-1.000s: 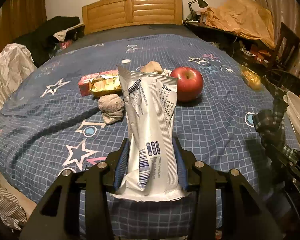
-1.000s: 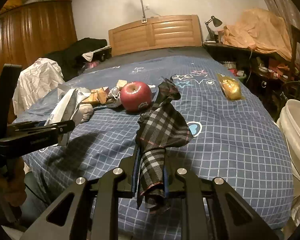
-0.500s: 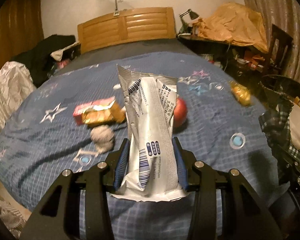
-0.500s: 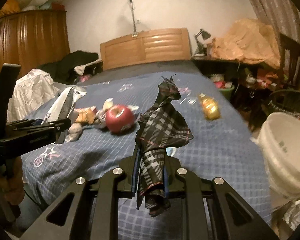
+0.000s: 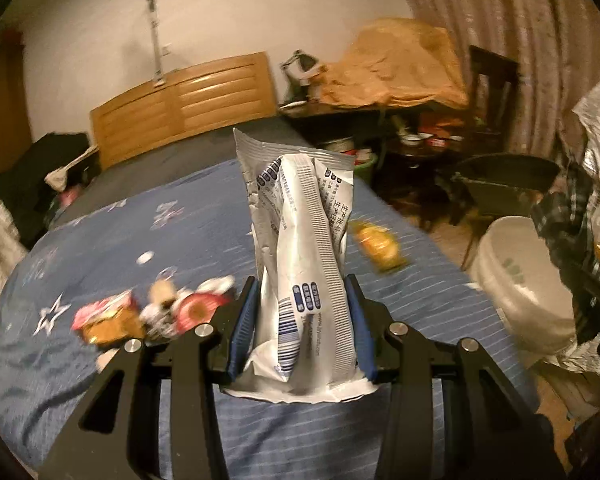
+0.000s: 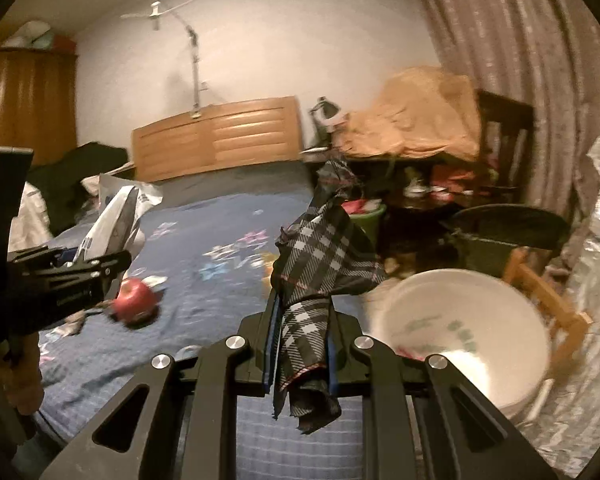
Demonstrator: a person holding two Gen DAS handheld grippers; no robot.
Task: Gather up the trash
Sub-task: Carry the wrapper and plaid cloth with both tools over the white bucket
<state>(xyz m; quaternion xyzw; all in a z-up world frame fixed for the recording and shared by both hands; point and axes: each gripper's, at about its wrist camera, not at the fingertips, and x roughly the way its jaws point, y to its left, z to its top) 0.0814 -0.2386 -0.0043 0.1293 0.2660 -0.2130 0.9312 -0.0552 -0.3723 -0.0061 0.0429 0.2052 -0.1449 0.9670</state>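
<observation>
My left gripper [image 5: 302, 328] is shut on a silver-white snack wrapper [image 5: 300, 248] that stands upright between the pads, above the blue star-patterned bed [image 5: 180, 232]. My right gripper [image 6: 300, 344] is shut on a dark plaid wrapper [image 6: 320, 256], held above the bed's right edge. A white bucket [image 6: 460, 332] stands on the floor just right of the right gripper; it also shows in the left wrist view [image 5: 520, 280]. The left gripper with its wrapper shows at the left of the right wrist view [image 6: 100, 248].
On the bed lie a red apple [image 6: 134, 296], a red-and-gold packet [image 5: 108, 320] and a yellow packet [image 5: 380, 244]. A silver bag [image 6: 596, 280] hangs at the right. A cluttered desk [image 6: 420, 184] and dark chair [image 6: 500, 228] stand beyond the bucket.
Both grippers have swung right and tilted up, still holding their wrappers. The white bucket has come into full view near the right gripper, and the items on the bed have shifted left.
</observation>
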